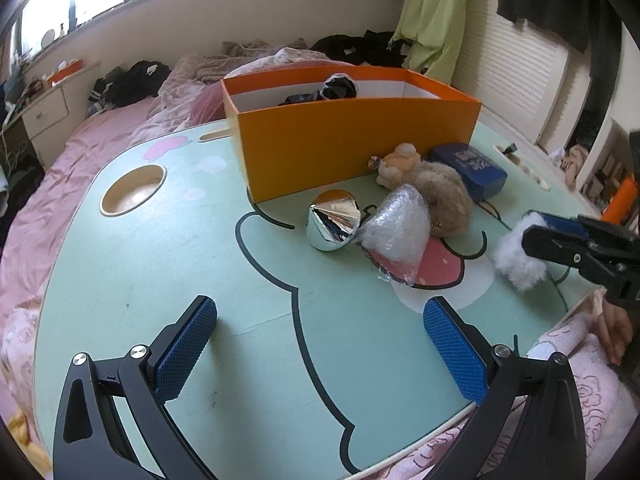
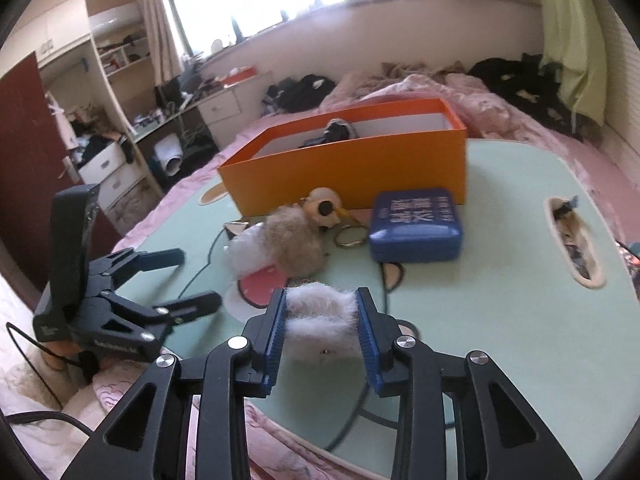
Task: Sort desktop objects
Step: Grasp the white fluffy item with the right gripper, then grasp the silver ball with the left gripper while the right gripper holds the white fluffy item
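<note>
Right gripper (image 2: 321,322) clamped a white puff (image 2: 320,312); left gripper (image 1: 320,348) gaped empty, box (image 1: 352,148) at twelve o'clock.

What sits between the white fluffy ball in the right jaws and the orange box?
In the right wrist view, a brown fluffy ball, a small plush doll and a blue case lie between the white fluffy ball and the orange box.
</note>
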Demonstrator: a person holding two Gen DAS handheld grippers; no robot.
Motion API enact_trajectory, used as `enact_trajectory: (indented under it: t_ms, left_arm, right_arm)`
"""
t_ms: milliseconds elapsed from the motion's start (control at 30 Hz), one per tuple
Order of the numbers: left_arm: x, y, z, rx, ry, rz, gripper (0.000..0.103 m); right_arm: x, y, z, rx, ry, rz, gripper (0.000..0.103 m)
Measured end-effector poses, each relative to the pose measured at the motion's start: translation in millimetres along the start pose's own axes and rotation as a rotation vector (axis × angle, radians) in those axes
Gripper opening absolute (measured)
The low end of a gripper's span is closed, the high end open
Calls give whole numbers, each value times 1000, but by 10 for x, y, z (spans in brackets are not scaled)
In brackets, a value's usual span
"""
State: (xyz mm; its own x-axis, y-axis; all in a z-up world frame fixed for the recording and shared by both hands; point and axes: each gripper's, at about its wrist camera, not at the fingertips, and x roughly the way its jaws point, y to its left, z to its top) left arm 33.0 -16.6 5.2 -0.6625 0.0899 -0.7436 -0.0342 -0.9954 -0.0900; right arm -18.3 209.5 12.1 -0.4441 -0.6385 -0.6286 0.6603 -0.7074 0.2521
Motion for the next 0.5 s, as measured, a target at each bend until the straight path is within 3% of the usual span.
enact_trajectory:
  t_ms: [200, 300, 500]
  left_arm:
    - [-127, 219, 157, -117, -62, -74, 101]
    - [-126, 289, 267, -150, -78, -88, 89]
    - [3, 252, 466, -128, -74, -105, 77]
  right_arm:
    - [29, -15, -21, -14, 11, -19, 34]
    - [35, -2, -32, -28, 17, -30, 34]
    - [44, -42, -54, -18, 24, -23, 35]
